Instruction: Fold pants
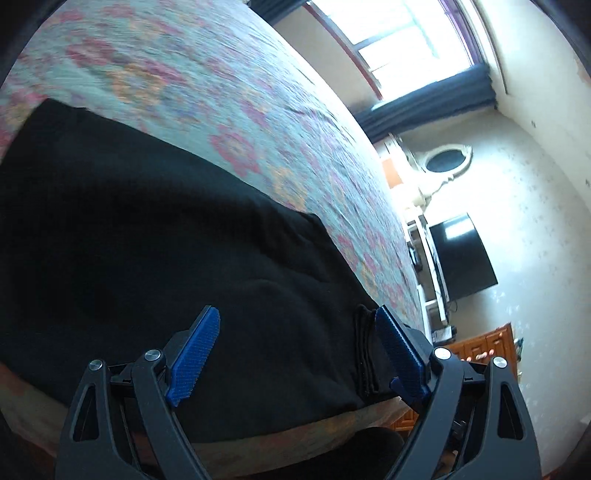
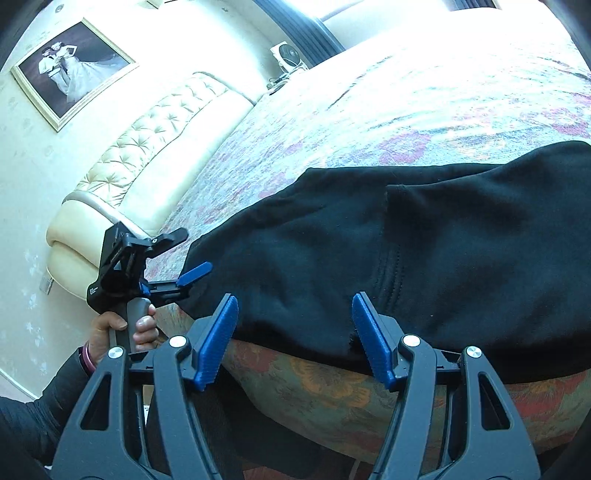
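Black pants (image 1: 155,240) lie flat along the near edge of a flowered bedspread (image 1: 207,96). My left gripper (image 1: 295,332) is open, hovering just over the pants' end, its right pad beside the folded hem layers (image 1: 365,354). In the right wrist view the pants (image 2: 424,251) stretch across the bed edge. My right gripper (image 2: 295,317) is open and empty over the pants' near edge. The left gripper (image 2: 184,280) shows there too, held by a hand at the pants' left end, open.
The bed's side (image 2: 332,398) drops off below the pants. A cream tufted headboard (image 2: 147,147) and a framed photo (image 2: 70,70) are at the left. A window (image 1: 406,33), a wall TV (image 1: 461,254) and a wooden cabinet (image 1: 480,347) lie beyond the bed.
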